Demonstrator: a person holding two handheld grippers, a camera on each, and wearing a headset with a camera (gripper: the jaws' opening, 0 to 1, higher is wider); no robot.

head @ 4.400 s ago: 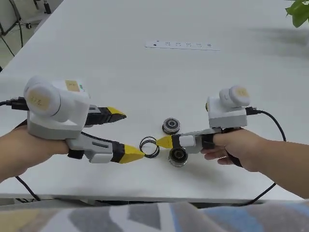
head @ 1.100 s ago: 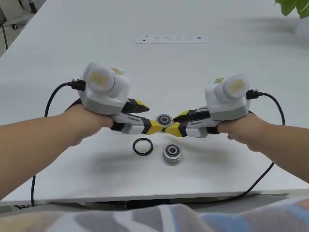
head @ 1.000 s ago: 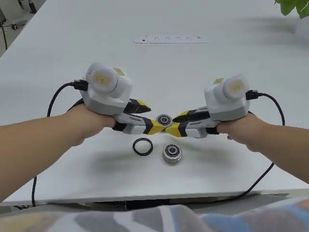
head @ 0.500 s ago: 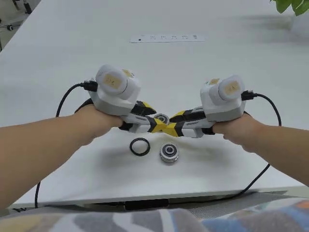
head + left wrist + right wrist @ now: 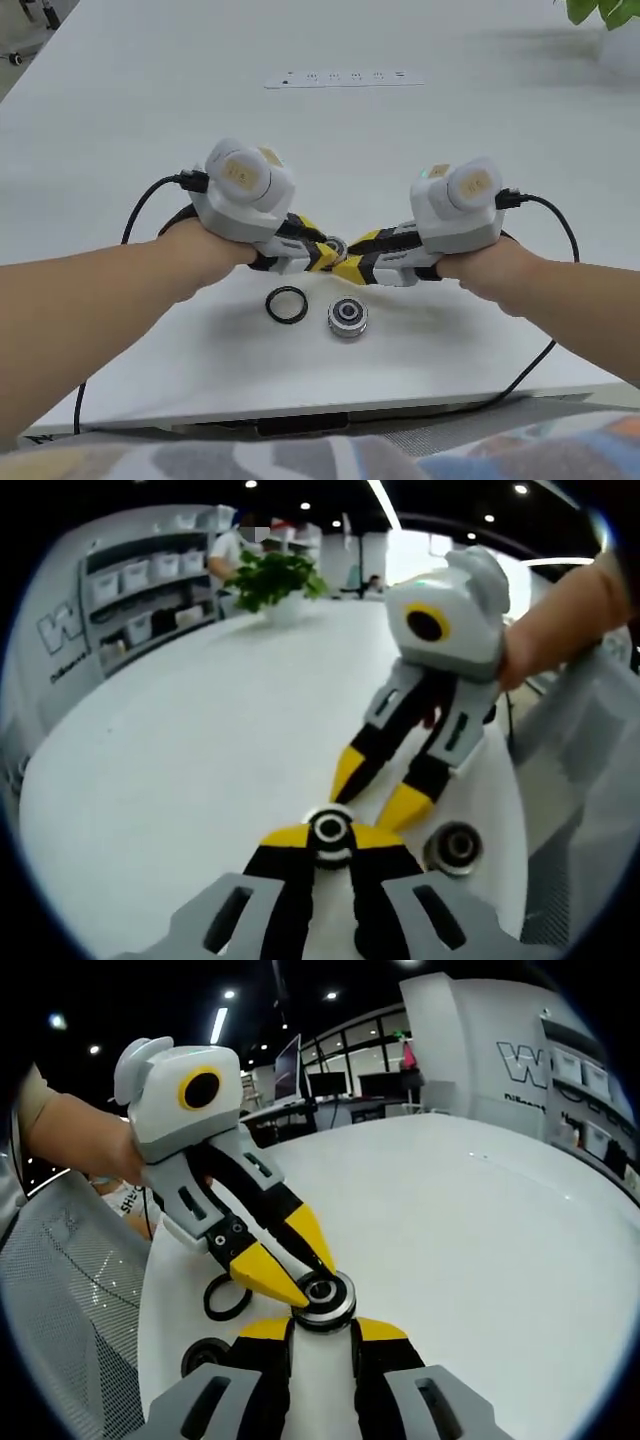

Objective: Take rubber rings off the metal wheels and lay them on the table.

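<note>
Both grippers have lifted off the counter and drawn together since four seconds back. The metal wheel (image 5: 333, 246), which lay on the counter then, now hangs in the air between their tips, just below the middle of the head view.

Your left gripper (image 5: 314, 1282) pinches it. In the right gripper view its two yellow tips reach in from the left and touch the wheel's edge. Your right gripper (image 5: 365, 807) enters the left gripper view from the upper right with its jaws apart and one tip right at the wheel. Whether it presses the wheel cannot be told.

Under the held wheel a black rubber ring (image 5: 269, 305) lies flat on the counter (image 5: 450, 150). The second wheel (image 5: 347, 316) sits just to its right, near it but not touching.

The counter is plain white. A white power strip (image 5: 340, 77) lies across the upper middle of the head view, well apart from the work.

A potted plant (image 5: 275, 575) stands at the top of the left gripper view, with shelves (image 5: 150, 580) of bins at the upper left. A large letter W (image 5: 522, 1060) shows on the wall at the upper right of the right gripper view. The smaller line under it is too blurred to read, as are the stickers on top of the grippers.

Your left hand (image 5: 205, 255) and right hand (image 5: 490, 270) wrap the handles. Your forearms come in from the lower left and lower right, with the tips pointing at each other.
</note>
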